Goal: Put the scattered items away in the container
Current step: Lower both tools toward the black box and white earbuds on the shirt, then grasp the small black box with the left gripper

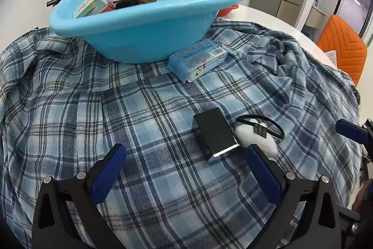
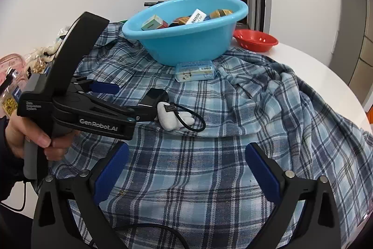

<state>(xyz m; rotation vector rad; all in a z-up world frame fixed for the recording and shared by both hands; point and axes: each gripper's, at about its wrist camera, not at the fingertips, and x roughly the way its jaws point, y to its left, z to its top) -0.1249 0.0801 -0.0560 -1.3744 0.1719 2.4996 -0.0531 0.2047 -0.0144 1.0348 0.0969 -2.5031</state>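
Blue basin (image 1: 149, 22), holding boxes, sits on a plaid cloth (image 1: 93, 97) covering a white round table (image 2: 314, 67). Just in front of the basin lies a blue packet (image 1: 198, 59); nearer, a black box (image 1: 215, 132) beside a white plush hair tie (image 1: 256, 134). Left gripper (image 1: 186, 155) and right gripper (image 2: 186, 155) both spread, empty.

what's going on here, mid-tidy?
A person holds a gripper in each hand over a plaid cloth. The blue basin already holds several boxes. Still out on the cloth: a black box, a white plush hair tie beside it, and a blue tissue pack against the basin. The left gripper is open, its fingers either side of the black box, not yet closed. The right gripper is open and empty, hanging back.
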